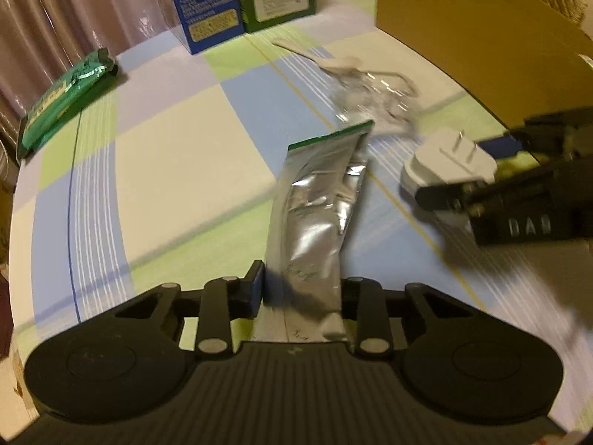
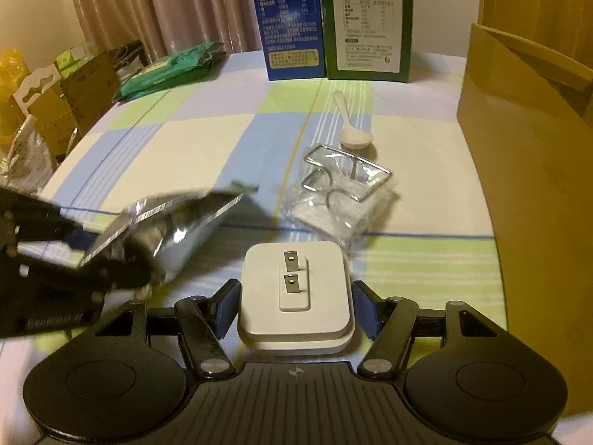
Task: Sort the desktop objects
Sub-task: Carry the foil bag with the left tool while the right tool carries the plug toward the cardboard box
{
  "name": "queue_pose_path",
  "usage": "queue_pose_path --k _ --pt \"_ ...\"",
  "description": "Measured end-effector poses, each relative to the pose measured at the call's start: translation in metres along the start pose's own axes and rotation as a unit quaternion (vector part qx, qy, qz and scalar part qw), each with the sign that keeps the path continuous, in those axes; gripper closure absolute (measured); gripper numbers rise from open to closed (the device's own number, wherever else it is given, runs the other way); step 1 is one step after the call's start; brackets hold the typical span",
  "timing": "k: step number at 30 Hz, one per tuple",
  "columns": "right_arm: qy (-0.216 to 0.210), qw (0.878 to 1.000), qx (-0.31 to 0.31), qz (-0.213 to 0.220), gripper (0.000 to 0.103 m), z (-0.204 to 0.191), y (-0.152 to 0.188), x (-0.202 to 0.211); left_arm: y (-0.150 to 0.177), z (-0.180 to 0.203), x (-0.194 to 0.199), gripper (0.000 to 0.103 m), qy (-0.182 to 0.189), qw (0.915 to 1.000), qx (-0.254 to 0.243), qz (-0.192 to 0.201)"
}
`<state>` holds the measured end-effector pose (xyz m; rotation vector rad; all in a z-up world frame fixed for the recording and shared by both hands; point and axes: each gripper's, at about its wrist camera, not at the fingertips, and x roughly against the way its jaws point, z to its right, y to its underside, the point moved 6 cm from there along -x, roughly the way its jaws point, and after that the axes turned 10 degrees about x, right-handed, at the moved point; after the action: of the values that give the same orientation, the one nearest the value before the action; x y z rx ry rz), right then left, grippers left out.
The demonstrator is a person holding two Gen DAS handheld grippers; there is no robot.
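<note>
Silver foil sachet (image 1: 315,218) sits pinched in the left gripper (image 1: 302,296), lifted off the checked desk (image 1: 166,148); its lower end is hidden under the gripper body, and motion blur smears it in the right wrist view. White plug adapter (image 2: 294,289) is clamped in the right gripper (image 2: 294,309). At one o'clock, a wire holder (image 2: 344,174) in clear plastic lies hard to read.

left tool (image 1: 300,293) gripping silver pouch (image 1: 318,200)

Checked tablecloth (image 2: 185,141) bears spoon (image 2: 352,129), two cartons (image 2: 333,22)
</note>
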<state>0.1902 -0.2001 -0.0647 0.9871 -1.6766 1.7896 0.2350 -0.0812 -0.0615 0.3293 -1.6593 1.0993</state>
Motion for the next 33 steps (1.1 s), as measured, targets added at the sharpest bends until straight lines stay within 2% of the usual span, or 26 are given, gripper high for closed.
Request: queue_pose_path --k 5,8,11,12,18,24,30,33 --pt "-0.008 1.000 -0.001 -0.004 0.041 -0.003 0.029 0.037 0.032 0.019 0.025 0.077 0.011 0.9998 -0.006 -0.017" --pt "-0.011 1.000 0.002 -0.008 0.041 -0.004 0.049 0.057 0.045 0.028 0.035 0.073 0.018 0.9994 -0.017 -0.022" --pt "-0.012 1.000 0.011 -0.015 0.041 -0.009 0.067 0.069 0.047 0.034 0.035 0.051 0.017 0.9989 -0.034 -0.027" --pt "-0.012 1.000 0.013 -0.017 0.041 -0.010 0.072 0.070 0.046 0.034 0.034 0.051 0.017 0.9988 -0.037 -0.027" --pt "-0.008 1.000 0.010 -0.028 0.041 -0.007 0.081 0.065 0.036 0.039 0.017 0.051 0.018 0.9976 -0.051 -0.042" --pt "-0.026 0.999 0.021 -0.027 0.041 -0.017 0.081 0.057 0.034 0.038 0.006 0.050 0.028 0.9965 -0.058 -0.053" --pt "-0.023 0.999 0.036 -0.018 0.041 -0.022 0.081 0.049 0.034 0.039 0.006 0.064 0.038 0.9966 -0.051 -0.052" --pt "-0.021 0.999 0.039 -0.016 0.041 -0.022 0.081 0.049 0.035 0.040 0.010 0.067 0.041 0.9966 -0.053 -0.048"
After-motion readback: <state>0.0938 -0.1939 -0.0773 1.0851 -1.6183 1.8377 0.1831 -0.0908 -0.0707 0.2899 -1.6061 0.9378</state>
